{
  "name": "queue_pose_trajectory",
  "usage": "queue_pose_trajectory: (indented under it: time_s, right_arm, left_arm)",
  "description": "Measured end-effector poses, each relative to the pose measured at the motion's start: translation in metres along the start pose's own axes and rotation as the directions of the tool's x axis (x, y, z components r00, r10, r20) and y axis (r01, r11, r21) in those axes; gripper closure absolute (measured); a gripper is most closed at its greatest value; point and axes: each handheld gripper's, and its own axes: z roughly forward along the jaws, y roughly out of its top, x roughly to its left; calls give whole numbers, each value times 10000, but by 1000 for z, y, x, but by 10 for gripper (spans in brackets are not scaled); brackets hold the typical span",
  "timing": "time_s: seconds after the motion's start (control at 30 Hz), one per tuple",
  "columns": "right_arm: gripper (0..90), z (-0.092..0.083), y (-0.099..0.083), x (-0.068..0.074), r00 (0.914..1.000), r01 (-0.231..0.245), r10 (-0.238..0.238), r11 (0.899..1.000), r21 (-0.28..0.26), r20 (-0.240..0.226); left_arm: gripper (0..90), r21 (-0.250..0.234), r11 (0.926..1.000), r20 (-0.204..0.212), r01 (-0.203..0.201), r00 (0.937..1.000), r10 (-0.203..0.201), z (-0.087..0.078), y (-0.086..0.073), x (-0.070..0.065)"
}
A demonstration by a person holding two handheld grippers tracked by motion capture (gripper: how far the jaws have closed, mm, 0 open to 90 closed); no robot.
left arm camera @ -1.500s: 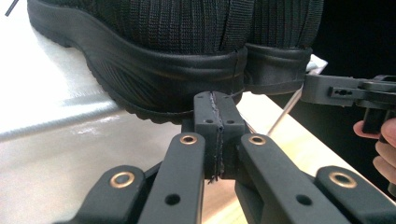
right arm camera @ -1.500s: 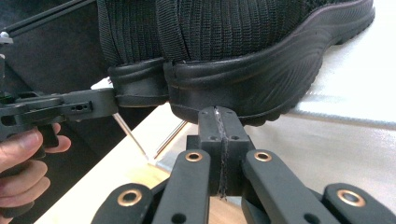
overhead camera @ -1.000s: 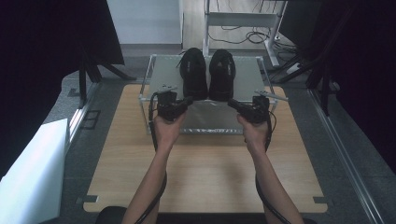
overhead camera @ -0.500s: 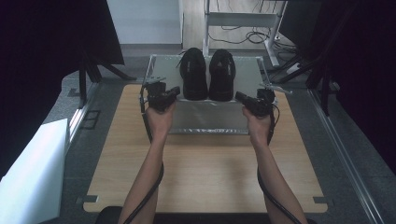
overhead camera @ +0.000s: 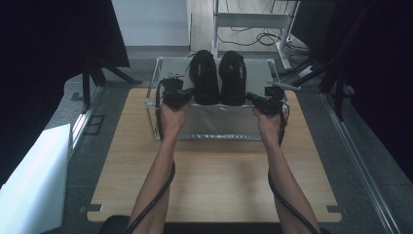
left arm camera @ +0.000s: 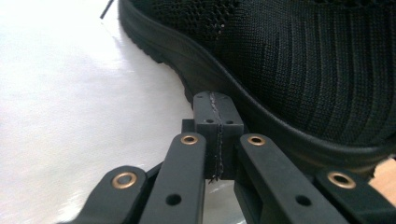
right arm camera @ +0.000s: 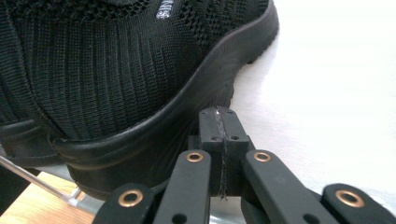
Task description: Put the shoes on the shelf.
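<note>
Two black knit shoes stand side by side on top of a metal rack: the left shoe and the right shoe. My left gripper is shut with nothing in it, its tips against the left shoe's sole at the outer side near the heel. My right gripper is shut and empty too, tips touching the right shoe's sole on its outer side. In both gripper views the jaws are pressed flat together.
The rack stands at the far end of a wooden table. Its top shelf is a pale, shiny sheet. A white panel leans at the left. A metal stand with cables is behind the rack.
Both hands moved forward and slightly outward from the rack's front to the level of the shoes. The shut grippers now rest against the outer sides of the two shoes.
</note>
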Motion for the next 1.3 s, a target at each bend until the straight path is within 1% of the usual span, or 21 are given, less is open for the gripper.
queue_pose_trajectory:
  time_s: [0.07,0.1,0.17,0.27,0.4,0.53,0.57,0.63,0.67,0.73,0.8,0.83,0.9,0.93,0.97,1.03,1.07,1.1,1.17,1.2,1.3]
  right_arm:
    - [900,-2,1,-6,10000,5,-5,10000,-3,64]
    - [900,-3,1,-9,9999,-92,92,10000,-14,45]
    - [900,-2,0,-11,9998,-178,178,9998,-20,-39]
    - [900,0,1,-6,10000,-32,32,10000,91,-19]
    - [900,2,0,-2,9996,-39,44,9999,153,-267]
    - [900,6,-2,7,9989,103,-92,9997,218,-469]
    - [900,7,-2,10,9987,132,-119,9996,257,-500]
    - [900,8,-2,14,9987,265,-253,9993,261,-442]
    - [900,8,-2,13,9987,238,-227,9994,242,-451]
    - [900,7,-3,9,9980,29,-13,9997,249,-633]
    - [900,7,-2,8,9979,-20,37,9997,261,-648]
    - [900,7,-2,8,9985,-93,103,9998,181,-533]
    - [900,8,1,10,9997,-177,178,9998,59,-141]
    - [900,9,2,11,9997,-194,194,9998,29,-113]
    - [900,10,3,11,9998,-185,186,9998,57,-89]
    - [900,13,5,12,9999,-111,110,9999,81,74]
    - [900,13,6,11,9998,-172,172,9998,96,33]
    - [900,14,6,9,9997,-232,232,9997,127,-13]
    - [900,15,6,5,9998,-172,174,9994,301,-78]
    - [900,15,7,3,9996,-256,259,9991,347,-96]
    - [900,14,7,-1,9992,-360,366,9987,352,-178]
  left_arm:
    - [900,45,9998,73,-198,9998,198,3,1,-5]
    - [900,84,9997,41,-242,9997,241,3,2,-6]
    - [900,111,9997,68,-200,9998,199,3,2,-4]
    - [900,71,10000,117,-69,9999,68,1,2,1]
    - [900,171,9998,-162,-117,9998,120,-2,2,4]
    - [900,114,9998,-152,178,9997,-176,-7,-2,13]
    - [900,110,9997,-130,211,9997,-210,-9,-3,15]
    - [900,134,9998,-107,132,9999,-131,-10,-4,14]
    - [900,148,9998,-113,96,9999,-94,-9,-3,14]
    - [900,263,9996,-84,-29,10000,32,-9,0,14]
    - [900,80,9999,11,91,10000,-91,-10,6,16]
    - [900,38,9999,-177,127,9998,-126,-9,10,16]
    - [900,324,9994,-510,-103,9986,119,-3,16,13]
    - [900,544,9981,-832,-278,9960,323,1,19,12]
    - [900,658,9974,-997,-296,9944,361,5,22,12]
    - [900,773,9970,-784,-33,9969,94,7,24,16]
    - [900,750,9972,-630,42,9980,5,8,24,18]
    - [900,769,9970,-560,8,9984,36,8,24,18]
    - [900,833,9965,-421,-22,9991,57,9,25,18]
    - [900,832,9965,-366,13,9993,18,10,25,17]
    - [900,872,9962,-358,-40,9993,72,13,26,13]
